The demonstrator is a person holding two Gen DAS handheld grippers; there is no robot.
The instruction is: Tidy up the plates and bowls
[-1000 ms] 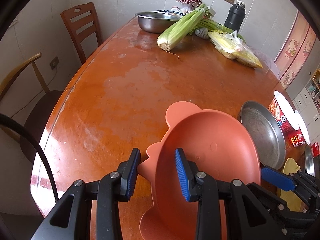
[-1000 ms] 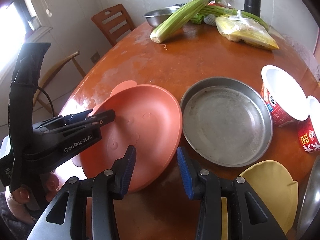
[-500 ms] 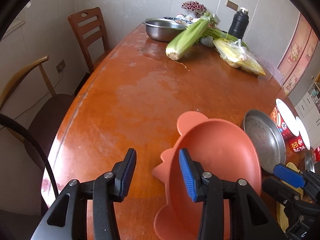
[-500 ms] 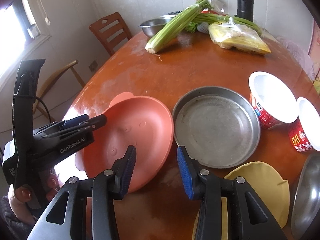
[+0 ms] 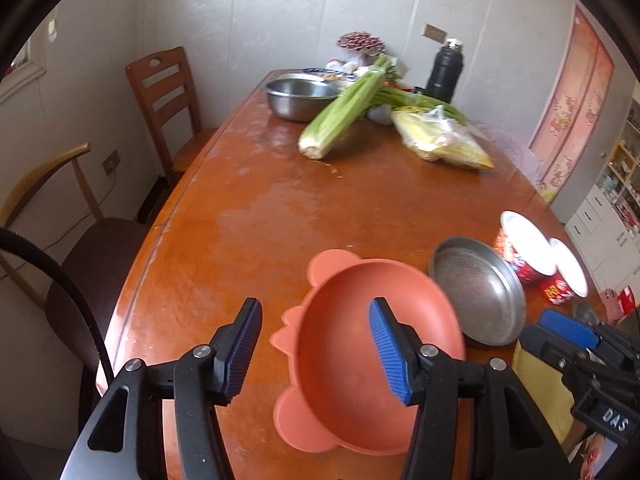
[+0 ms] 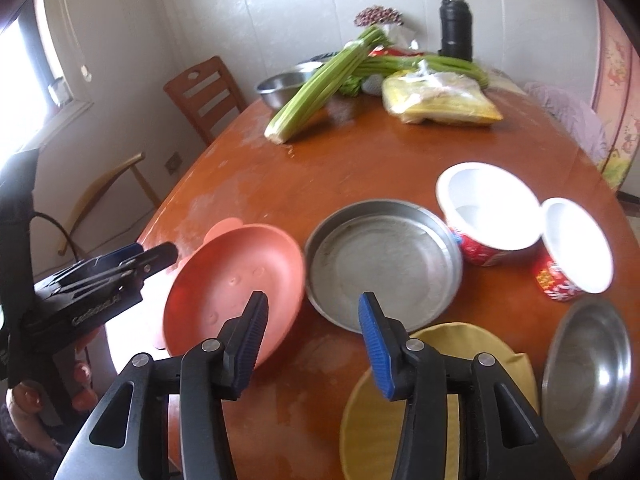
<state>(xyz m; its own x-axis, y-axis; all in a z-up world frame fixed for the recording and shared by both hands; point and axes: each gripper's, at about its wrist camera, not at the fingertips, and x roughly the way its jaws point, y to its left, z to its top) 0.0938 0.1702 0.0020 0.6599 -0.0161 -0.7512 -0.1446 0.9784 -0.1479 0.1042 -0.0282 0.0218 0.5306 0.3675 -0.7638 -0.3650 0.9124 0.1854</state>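
Two grippers hang apart, jaws just opening: your left gripper (image 5: 316,344) (its side reads "GenRobot.AI") over the salmon bear-eared plate (image 6: 234,288) on the table (image 6: 360,168); your right gripper (image 6: 312,340) labelled "DAS", empty.

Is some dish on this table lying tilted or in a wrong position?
Yes. The pink plate looks tilted: its right rim seems to lean up on the steel pan beside it, so it does not sit flat on the table. The other dishes look level. Nothing looks spilled or broken.
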